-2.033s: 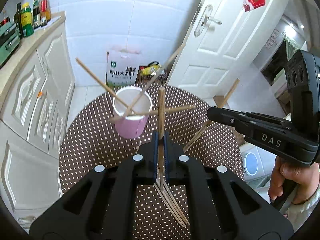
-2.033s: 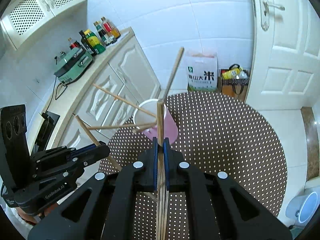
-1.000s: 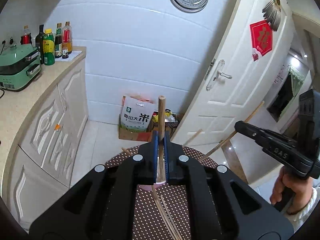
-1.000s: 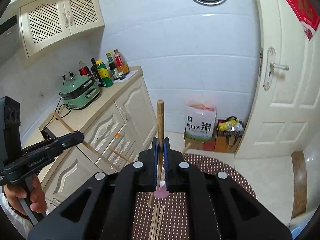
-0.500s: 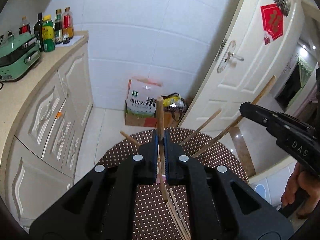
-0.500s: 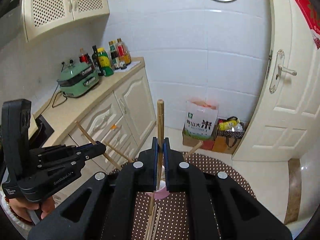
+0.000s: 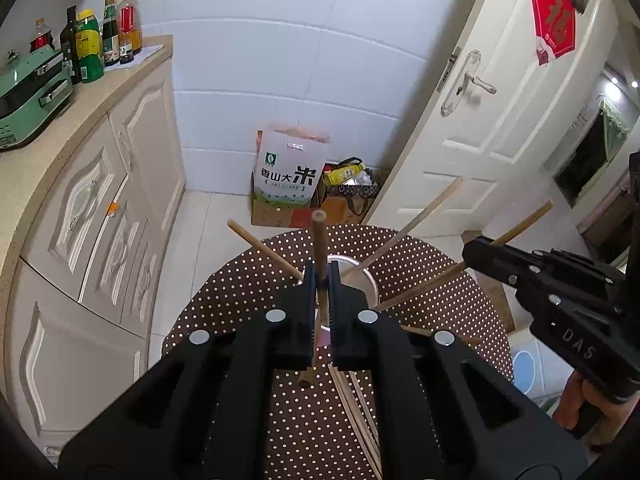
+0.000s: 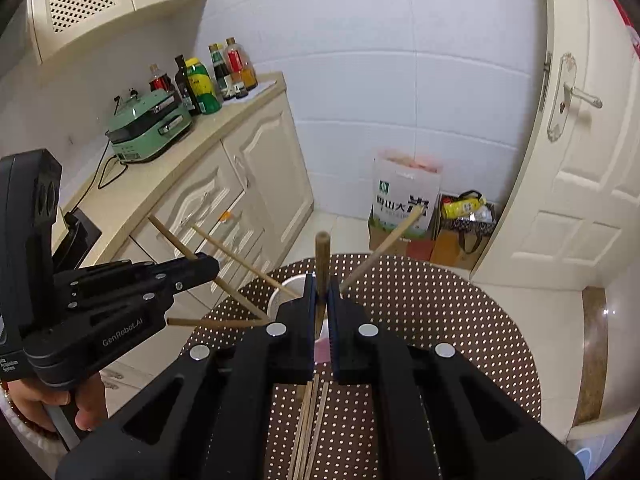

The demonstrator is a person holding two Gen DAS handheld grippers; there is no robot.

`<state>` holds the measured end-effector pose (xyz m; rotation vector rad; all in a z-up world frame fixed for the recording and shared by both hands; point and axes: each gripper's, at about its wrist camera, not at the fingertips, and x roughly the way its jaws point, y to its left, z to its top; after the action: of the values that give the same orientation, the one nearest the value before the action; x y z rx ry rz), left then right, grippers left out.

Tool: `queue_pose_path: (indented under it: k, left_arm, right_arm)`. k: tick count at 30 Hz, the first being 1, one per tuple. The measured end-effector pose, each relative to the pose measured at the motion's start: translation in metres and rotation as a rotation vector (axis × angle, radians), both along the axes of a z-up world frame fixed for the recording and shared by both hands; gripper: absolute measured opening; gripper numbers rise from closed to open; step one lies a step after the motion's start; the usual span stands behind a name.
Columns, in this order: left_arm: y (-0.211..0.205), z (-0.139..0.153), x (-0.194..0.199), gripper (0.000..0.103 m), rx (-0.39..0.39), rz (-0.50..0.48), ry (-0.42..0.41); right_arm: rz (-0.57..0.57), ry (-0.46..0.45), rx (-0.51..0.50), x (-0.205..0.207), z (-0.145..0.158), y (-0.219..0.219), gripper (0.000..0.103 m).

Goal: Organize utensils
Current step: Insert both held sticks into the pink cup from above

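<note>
1. Chopsticks of pale wood are the utensils here: one stick stands clamped upright in the left gripper, its jaws closed tight on it, above the round brown table with white dots.
2. A second wooden chopstick is pinched the same way in the right gripper, jaws closed on it, its rounded top pointing up.
3. Just beyond both grippers sits a pink cup with a white rim on the table; several chopsticks lean out of it in different directions.
4. More loose chopsticks lie flat on the near part of the table, under the grippers.
5. In the left wrist view the right gripper shows at the right, a stick slanting from its tip.
6. Farther off, a white rice bag stands on the floor against the tiled wall, beside a white door.
7. At the left, a cream cabinet counter carries a green cooker and sauce bottles.
</note>
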<state>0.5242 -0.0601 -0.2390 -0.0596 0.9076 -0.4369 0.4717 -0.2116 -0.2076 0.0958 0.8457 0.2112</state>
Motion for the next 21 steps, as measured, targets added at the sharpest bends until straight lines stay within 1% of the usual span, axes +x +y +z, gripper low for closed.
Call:
queue_pose_path:
  k: [8,13,17,21]
  left_arm:
    - [0.0,-0.008,0.002,0.006,-0.015,-0.003,0.047]
    - [-0.002,-0.007,0.001,0.007,-0.013,-0.006,0.054]
    - [-0.002,-0.006,-0.003,0.007,-0.01,-0.021,0.055]
    - [0.002,-0.004,-0.005,0.007,-0.008,-0.009,0.055]
  right_arm:
    - [0.006,0.056,0.003,0.002,-0.016,0.003,0.004]
    - [0.007,0.09,0.013,0.002,-0.026,0.003,0.005]
    - [-0.004,0.099,0.04,0.001,-0.026,0.0,0.006]
    - [-0.017,0.095,0.061,0.0,-0.023,-0.003,0.008]
